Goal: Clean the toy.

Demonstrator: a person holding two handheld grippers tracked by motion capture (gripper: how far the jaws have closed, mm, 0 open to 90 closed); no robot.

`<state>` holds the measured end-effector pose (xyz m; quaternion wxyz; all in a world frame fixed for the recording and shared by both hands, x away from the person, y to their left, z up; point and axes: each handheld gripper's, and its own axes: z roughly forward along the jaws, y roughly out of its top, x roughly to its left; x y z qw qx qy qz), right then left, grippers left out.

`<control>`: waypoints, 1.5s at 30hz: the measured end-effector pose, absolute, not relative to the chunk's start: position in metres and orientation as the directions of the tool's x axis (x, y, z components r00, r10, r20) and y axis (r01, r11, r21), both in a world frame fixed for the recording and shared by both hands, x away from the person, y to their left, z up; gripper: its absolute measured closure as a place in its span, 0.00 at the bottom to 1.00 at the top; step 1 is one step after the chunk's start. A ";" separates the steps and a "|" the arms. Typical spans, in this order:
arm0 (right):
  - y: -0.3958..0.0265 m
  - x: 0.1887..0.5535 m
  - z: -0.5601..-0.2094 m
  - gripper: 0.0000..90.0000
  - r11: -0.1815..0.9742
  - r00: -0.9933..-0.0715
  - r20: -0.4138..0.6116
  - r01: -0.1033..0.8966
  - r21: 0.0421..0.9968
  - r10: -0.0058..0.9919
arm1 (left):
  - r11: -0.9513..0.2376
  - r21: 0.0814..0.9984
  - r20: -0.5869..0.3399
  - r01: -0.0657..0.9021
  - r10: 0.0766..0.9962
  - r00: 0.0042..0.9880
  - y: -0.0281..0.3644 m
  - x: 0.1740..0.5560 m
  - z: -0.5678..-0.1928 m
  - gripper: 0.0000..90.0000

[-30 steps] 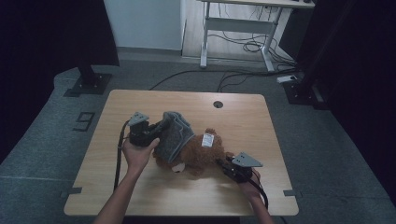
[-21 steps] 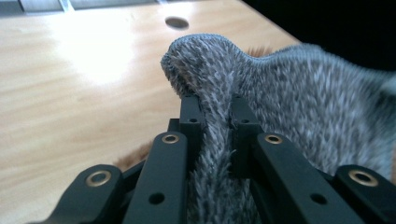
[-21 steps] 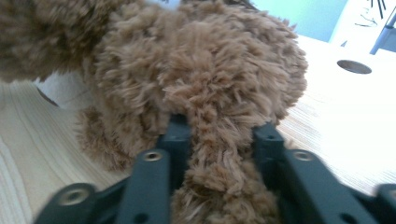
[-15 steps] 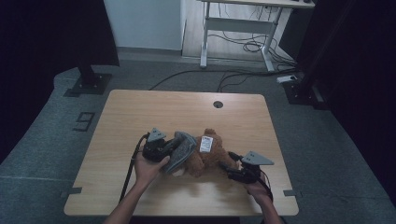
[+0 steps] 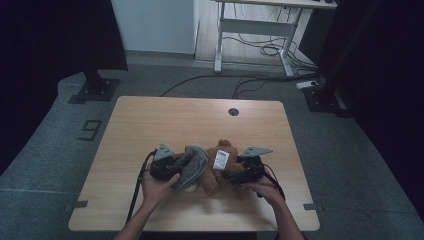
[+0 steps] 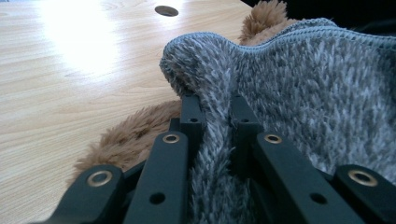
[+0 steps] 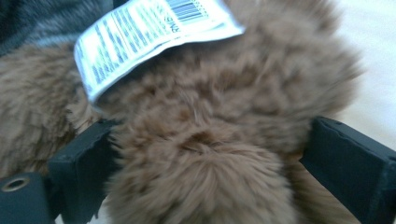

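A brown plush bear lies near the front middle of the wooden table, with a white printed tag on top of it. A grey fleecy garment drapes over its left side. My left gripper is shut on a fold of this garment, brown fur showing beneath. My right gripper is at the bear's right side. Its jaws have just been opening and now stand wide, with the bear's fur bulging between them under the tag.
A round cable hole sits near the table's far edge. Behind the table are a white desk frame, floor cables and a black stand base. A "9" marker lies on the floor at left.
My left gripper has carried the grey garment down and toward the near edge, onto the bear. The right gripper has shifted slightly toward the bear and its jaws have spread.
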<state>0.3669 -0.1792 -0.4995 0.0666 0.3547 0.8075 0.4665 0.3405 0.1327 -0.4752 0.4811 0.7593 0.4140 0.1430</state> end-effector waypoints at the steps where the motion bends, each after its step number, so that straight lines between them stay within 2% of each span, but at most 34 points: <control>1: -0.179 0.368 -0.504 0.09 0.309 -0.735 0.239 0.524 0.794 0.635 | -0.197 0.850 -0.177 0.488 0.765 0.619 0.132 0.340 -0.476 0.89; 3: -0.177 0.370 -0.515 0.18 0.292 -0.732 0.279 0.547 0.784 0.622 | -0.200 0.852 -0.170 0.484 0.768 0.617 0.131 0.339 -0.476 0.88; 6: -0.180 0.366 -0.520 0.44 0.262 -0.744 0.289 0.526 0.809 0.603 | -0.198 0.855 -0.167 0.480 0.770 0.616 0.131 0.339 -0.476 0.88; 7: -0.180 0.365 -0.520 0.50 0.267 -0.749 0.275 0.514 0.815 0.602 | -0.195 0.857 -0.169 0.478 0.770 0.616 0.131 0.339 -0.476 0.88; 9: -0.180 0.363 -0.518 0.57 0.271 -0.755 0.241 0.485 0.832 0.610 | -0.185 0.864 -0.168 0.467 0.770 0.615 0.130 0.339 -0.476 0.88; 13: -0.175 0.358 -0.511 0.64 0.258 -0.728 0.136 0.402 0.878 0.672 | -0.177 0.870 -0.169 0.460 0.770 0.615 0.130 0.346 -0.471 0.89; 18: -0.169 0.365 -0.499 0.67 0.274 -0.659 -0.008 0.301 0.913 0.752 | -0.144 0.863 -0.205 0.484 0.775 0.598 0.127 0.367 -0.460 0.89; 21: -0.171 0.370 -0.500 0.67 0.294 -0.653 -0.057 0.260 0.920 0.755 | -0.150 0.871 -0.193 0.468 0.771 0.607 0.120 0.371 -0.448 0.89; 26: -0.176 0.363 -0.509 0.64 0.300 -0.691 -0.056 0.239 0.923 0.721 | -0.164 0.883 -0.184 0.440 0.742 0.645 0.095 0.371 -0.432 0.89; 29: -0.177 0.357 -0.513 0.63 0.293 -0.700 -0.044 0.240 0.926 0.713 | -0.199 0.882 -0.171 0.428 0.711 0.682 0.066 0.368 -0.429 0.89; 34: -0.179 0.350 -0.524 0.62 0.285 -0.701 -0.033 0.246 0.926 0.713 | -0.285 0.866 -0.096 0.410 0.710 0.697 0.028 0.366 -0.437 0.88; 40: -0.188 0.343 -0.536 0.62 0.266 -0.700 0.007 0.280 0.922 0.714 | -0.238 0.847 -0.151 0.476 0.749 0.645 0.048 0.375 -0.455 0.89; 45: -0.192 0.342 -0.539 0.62 0.254 -0.700 0.028 0.296 0.921 0.713 | -0.222 0.830 -0.142 0.512 0.803 0.578 0.084 0.376 -0.458 0.89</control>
